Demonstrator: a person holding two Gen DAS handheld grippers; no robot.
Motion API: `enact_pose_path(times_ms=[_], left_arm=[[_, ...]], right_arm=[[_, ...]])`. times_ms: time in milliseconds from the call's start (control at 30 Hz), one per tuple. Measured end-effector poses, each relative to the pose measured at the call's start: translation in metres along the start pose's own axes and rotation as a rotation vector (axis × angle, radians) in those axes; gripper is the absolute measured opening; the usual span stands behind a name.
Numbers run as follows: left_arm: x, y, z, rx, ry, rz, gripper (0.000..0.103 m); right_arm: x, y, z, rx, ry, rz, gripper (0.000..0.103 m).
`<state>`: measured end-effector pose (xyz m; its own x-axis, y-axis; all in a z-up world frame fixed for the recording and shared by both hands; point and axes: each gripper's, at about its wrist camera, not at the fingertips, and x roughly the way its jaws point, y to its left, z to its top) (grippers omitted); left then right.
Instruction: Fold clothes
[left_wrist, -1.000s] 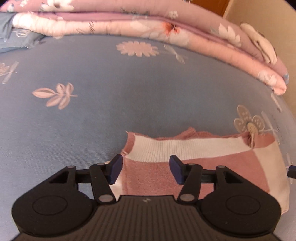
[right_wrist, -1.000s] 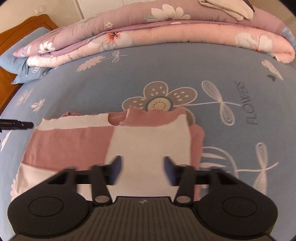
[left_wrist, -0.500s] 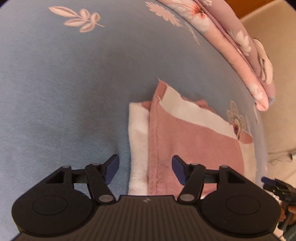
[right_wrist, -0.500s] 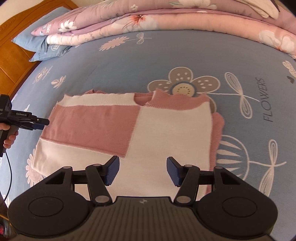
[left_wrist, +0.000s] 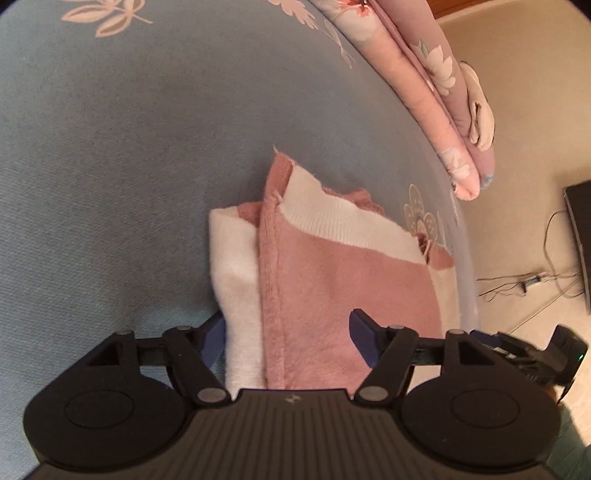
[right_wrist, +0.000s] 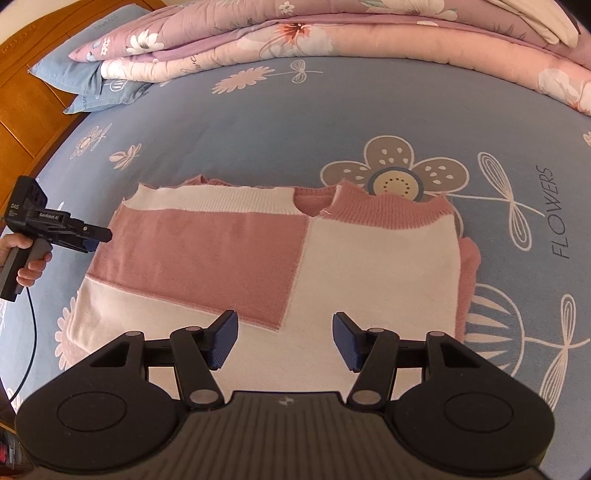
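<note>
Pink-and-white knit sweater (right_wrist: 280, 266) lies folded flat on the bedsheet (right_wrist: 295, 129).

one sweater (right_wrist: 280, 266); two tongs (right_wrist: 284, 341); two pillows (right_wrist: 74, 70)

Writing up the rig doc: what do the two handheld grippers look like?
Both grippers, left gripper and right gripper, match: black ribbed body, round side discs, silver pivot pins, ridged dark-blue pads. From the right wrist view, the left unit shows a pistol handle, white lettering and a black cable.

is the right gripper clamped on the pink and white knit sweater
No, the right gripper hangs open above the pink and white knit sweater, its blue pads spread apart.
</note>
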<state>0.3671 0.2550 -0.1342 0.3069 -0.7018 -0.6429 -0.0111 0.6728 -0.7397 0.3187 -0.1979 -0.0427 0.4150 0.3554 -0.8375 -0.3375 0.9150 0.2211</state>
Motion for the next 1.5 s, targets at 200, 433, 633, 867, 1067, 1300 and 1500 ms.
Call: enact_pose_path(times_ms=[200,433,633,867,1067,1300,1500], left_arm=[[0.005,0.0,0.001,-0.019,-0.023,-0.061,0.084],[-0.006,0.01,-0.027,-0.076,-0.074,-0.116,0.079],[0.007,0.0,-0.012,-0.073,-0.064,-0.103,0.085],[0.005,-0.021,-0.008,0.05,-0.016,0.113,0.024],[0.007,-0.027,-0.007,0.03,0.009,0.195,0.024],[0.008,-0.032,-0.003,0.032,0.044,0.233,0.024],[0.011,-0.036,-0.001,0.035,0.06,0.251,0.025]], right_arm=[[0.006,0.009,0.001,0.007,-0.003,0.007,0.062],[0.002,0.007,0.0,0.014,0.0,-0.002,0.062],[-0.004,-0.004,0.001,0.037,-0.018,-0.012,0.062],[-0.023,-0.059,0.003,0.102,-0.054,-0.122,0.063],[-0.014,-0.147,-0.01,0.271,-0.001,-0.024,0.069],[0.039,-0.215,-0.021,0.435,0.075,0.239,0.073],[0.059,-0.228,-0.015,0.463,0.09,0.385,0.077]])
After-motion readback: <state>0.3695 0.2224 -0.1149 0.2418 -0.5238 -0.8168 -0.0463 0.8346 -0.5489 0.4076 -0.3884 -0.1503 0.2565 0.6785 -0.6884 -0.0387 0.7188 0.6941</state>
